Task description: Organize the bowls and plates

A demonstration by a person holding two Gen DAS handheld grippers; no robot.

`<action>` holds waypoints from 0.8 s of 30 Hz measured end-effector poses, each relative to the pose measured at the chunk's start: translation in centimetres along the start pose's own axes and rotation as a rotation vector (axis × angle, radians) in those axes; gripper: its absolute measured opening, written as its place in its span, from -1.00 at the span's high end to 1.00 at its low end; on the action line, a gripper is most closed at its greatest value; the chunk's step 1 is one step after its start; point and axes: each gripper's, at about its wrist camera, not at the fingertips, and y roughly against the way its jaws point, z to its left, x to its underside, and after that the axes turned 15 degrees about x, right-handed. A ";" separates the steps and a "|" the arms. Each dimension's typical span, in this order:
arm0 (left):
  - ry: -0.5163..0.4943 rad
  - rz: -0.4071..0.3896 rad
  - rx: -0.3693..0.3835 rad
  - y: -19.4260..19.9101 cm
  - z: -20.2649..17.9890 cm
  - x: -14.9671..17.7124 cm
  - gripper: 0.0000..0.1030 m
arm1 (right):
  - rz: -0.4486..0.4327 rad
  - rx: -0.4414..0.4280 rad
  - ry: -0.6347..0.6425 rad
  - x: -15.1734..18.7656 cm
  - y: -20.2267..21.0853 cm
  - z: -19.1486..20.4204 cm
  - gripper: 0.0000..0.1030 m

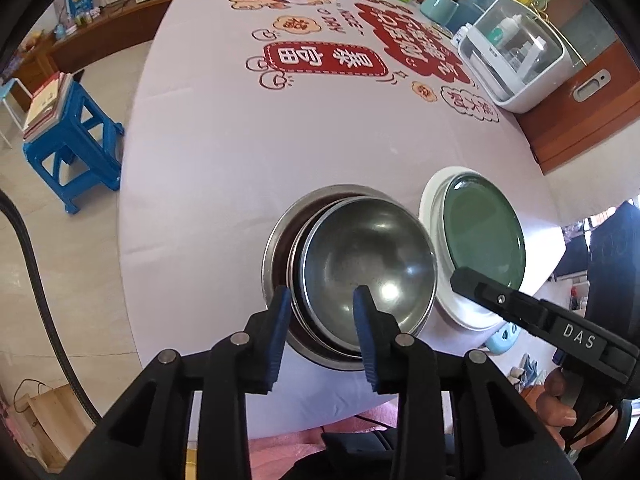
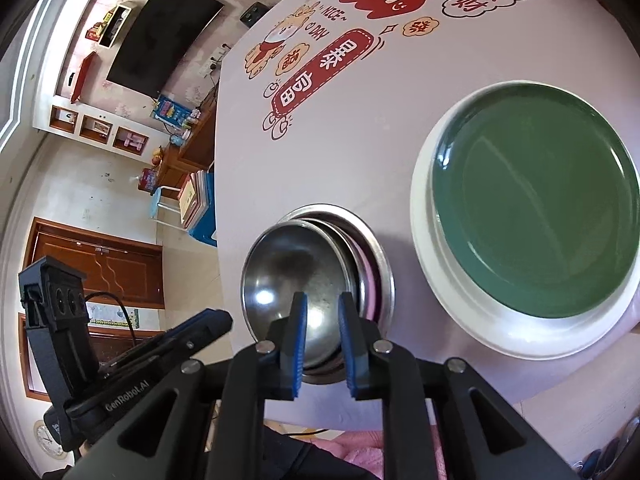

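Left gripper [image 1: 322, 298] stands with its 2 blue-padded fingers spread, 1 outside and 1 inside the near rim of the steel bowl stack [image 1: 350, 272]; whether the pads touch the metal cannot be told. Right gripper [image 2: 322, 308] also has its fingers apart, with a narrower gap, poised over the near rim of the same stack [image 2: 316, 280]; contact cannot be confirmed.

Stack condition: a small steel bowl [image 1: 368, 268] with a polished, slightly scuffed interior and bright glare spots sits tilted inside 1 or more larger steel bowls, offset toward one side. The outermost has a broad flat rim. A pinkish reflection shows between the nested walls in the right wrist view.

Just beside the stack lies a green plate [image 2: 536, 208], glossy and plain, resting on a larger white plate [image 2: 424, 216]. Both groups sit near the front edge of the table [image 1: 208, 140].

Writing: the white tablecloth [image 2: 360, 120] carries red and cream cartoon graphics with Chinese characters and the words "NICE DAY". The right gripper's body, seen from the left wrist view, is marked "DAS". The left gripper's body, seen from the right wrist view, reads "GenRobot.AI".

A white lidded container [image 1: 516, 52] stands at the far right table edge, and a blue stool [image 1: 72, 136] bearing books stands on the floor.
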 end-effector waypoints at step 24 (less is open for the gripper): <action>0.045 -0.147 -0.199 3.2 -3.0 3.8 -0.28 | -0.008 -0.053 -0.024 3.6 3.0 -5.7 0.38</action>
